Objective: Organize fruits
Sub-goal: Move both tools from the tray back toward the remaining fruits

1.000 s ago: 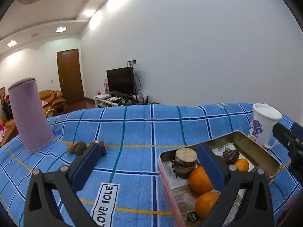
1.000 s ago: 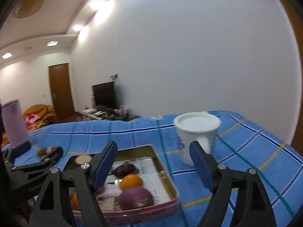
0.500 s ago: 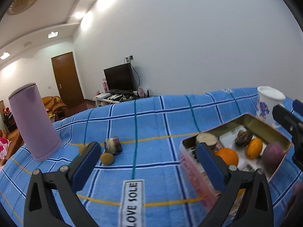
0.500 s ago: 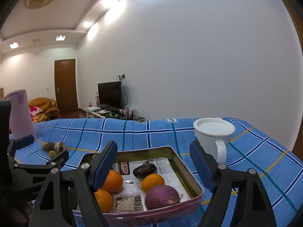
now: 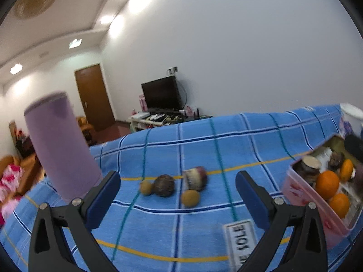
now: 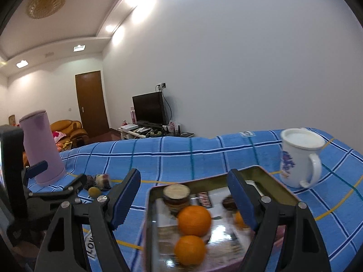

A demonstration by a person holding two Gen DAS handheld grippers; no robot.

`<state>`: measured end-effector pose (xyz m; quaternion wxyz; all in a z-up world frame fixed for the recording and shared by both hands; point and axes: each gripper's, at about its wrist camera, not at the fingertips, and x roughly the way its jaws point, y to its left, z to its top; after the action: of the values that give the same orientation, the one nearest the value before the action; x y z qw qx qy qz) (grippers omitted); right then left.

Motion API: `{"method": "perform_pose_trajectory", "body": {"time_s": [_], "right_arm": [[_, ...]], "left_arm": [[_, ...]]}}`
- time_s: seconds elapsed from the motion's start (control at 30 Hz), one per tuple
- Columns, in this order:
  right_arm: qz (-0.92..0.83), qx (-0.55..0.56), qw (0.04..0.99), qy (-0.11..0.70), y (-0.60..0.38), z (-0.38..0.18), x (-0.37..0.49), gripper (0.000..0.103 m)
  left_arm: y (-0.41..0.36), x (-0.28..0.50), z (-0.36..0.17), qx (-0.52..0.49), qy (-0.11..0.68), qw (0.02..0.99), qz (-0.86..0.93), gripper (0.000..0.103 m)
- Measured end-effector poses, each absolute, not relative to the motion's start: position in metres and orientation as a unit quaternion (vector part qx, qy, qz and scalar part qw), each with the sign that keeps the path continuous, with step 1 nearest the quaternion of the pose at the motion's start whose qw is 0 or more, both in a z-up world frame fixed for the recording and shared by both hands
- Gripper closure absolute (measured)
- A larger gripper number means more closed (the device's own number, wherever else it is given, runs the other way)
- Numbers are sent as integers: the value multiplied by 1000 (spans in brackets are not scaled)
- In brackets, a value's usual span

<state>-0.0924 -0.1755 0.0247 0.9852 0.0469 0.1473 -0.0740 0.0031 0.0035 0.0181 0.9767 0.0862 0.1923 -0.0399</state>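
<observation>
My left gripper (image 5: 177, 200) is open and empty, hovering over the blue checked cloth. Just beyond its fingers lie loose fruits: a dark round one (image 5: 163, 185), a small yellowish one (image 5: 145, 187), a brownish one (image 5: 190, 198) and a cut purple-white piece (image 5: 195, 178). At the right edge sits the pink tin tray (image 5: 304, 199) holding oranges (image 5: 327, 184). My right gripper (image 6: 183, 200) is open above the near end of the tray (image 6: 272, 181), with two oranges (image 6: 194, 220) and a lidded jar (image 6: 177, 196) showing between its fingers. The left gripper (image 6: 59, 176) appears at the left, near the loose fruits (image 6: 94, 190).
A tall purple cylinder (image 5: 61, 145) stands on the cloth left of the loose fruits. A white mug (image 6: 299, 156) with a blue pattern stands right of the tray. The cloth's far edge drops off toward a room with a TV and a sofa.
Both views have swung left. The loose fruits now sit centred ahead of the left fingers and the tray has slid to the right edge. The tray now lies centred under the right fingers.
</observation>
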Motion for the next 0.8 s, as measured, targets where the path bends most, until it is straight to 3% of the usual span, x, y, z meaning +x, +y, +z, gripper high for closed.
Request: {"method": "perform_pose_trajectory", "body": {"time_s": [0.37,0.8], "right_arm": [[-47,30,986,155,-114,21,-60,23],[-76,12,991,112,-69,28,-30,23]], "left_arm": [[61,27,16,24,200,979,17,0],[84,29,21,36,125,990,48,0]]}}
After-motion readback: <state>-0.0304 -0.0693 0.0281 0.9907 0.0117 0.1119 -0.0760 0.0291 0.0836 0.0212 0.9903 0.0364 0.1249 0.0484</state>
